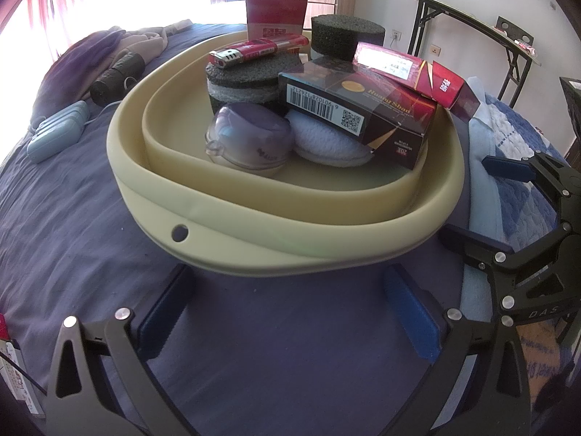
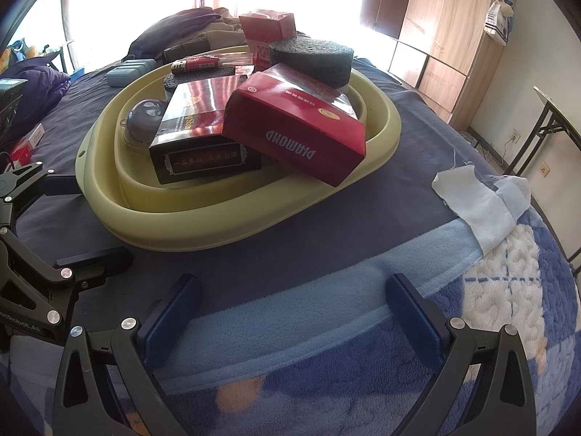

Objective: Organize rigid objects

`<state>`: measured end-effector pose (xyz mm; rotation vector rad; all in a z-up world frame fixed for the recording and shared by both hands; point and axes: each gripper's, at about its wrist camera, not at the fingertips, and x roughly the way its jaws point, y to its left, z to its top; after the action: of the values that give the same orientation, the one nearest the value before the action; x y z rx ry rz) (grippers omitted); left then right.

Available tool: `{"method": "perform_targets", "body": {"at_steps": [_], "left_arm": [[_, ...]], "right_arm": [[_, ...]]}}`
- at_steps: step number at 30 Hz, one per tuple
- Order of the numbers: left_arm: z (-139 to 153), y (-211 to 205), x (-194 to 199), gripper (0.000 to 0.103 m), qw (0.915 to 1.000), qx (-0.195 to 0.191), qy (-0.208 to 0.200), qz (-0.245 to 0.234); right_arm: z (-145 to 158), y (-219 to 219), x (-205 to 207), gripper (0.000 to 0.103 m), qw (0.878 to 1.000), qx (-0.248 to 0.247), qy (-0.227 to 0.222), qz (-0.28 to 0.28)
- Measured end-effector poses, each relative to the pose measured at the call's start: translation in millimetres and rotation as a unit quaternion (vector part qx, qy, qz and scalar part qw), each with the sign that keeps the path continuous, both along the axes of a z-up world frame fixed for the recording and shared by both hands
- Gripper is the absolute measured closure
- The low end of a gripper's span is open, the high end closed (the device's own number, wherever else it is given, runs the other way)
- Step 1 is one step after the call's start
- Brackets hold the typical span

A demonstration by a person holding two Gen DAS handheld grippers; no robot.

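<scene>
Bedding in dark navy is serving as the work surface, with a pale blue fleece blanket [image 2: 326, 290] lying nearest the viewer. Left tongs [image 1: 290, 309] and right tongs [image 2: 290, 312] are both hanging spread wide and empty just short of the basin [image 1: 290, 250], gripping nothing. That cream, collapsible basin is sitting mid-bed and holding the gathered rigid objects: a clear purple-tinted cup [image 1: 250, 138] lying on its side, a white padded item [image 1: 326, 141], a black carton [image 1: 359, 109] leaning across them, and a red carton [image 2: 301, 127] overhanging the rim. Behind these, a red lighter [image 1: 258, 51] is resting on a dark foam disc [image 1: 243, 80]; a second foam disc [image 1: 346, 34] and a red box [image 1: 276, 11] are standing farther back. Judging by the heap, collection appears largely done. A blue case [image 1: 58, 130] and a dark roll [image 1: 116, 76] are lying outside the basin, possibly still to be placed. Clothes are lying beyond, beneath a bright window.
</scene>
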<state>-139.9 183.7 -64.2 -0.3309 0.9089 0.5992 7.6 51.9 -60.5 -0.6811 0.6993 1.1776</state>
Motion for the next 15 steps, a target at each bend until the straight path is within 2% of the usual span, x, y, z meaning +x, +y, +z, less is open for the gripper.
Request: {"method": "perform_targets", "body": {"at_steps": [15], "left_arm": [[-0.2,0.0,0.4,0.000,1.0000,0.000,0.000,0.000]], "right_arm": [[0.0,0.1,-0.1,0.000,1.000,0.000,0.000,0.000]]}}
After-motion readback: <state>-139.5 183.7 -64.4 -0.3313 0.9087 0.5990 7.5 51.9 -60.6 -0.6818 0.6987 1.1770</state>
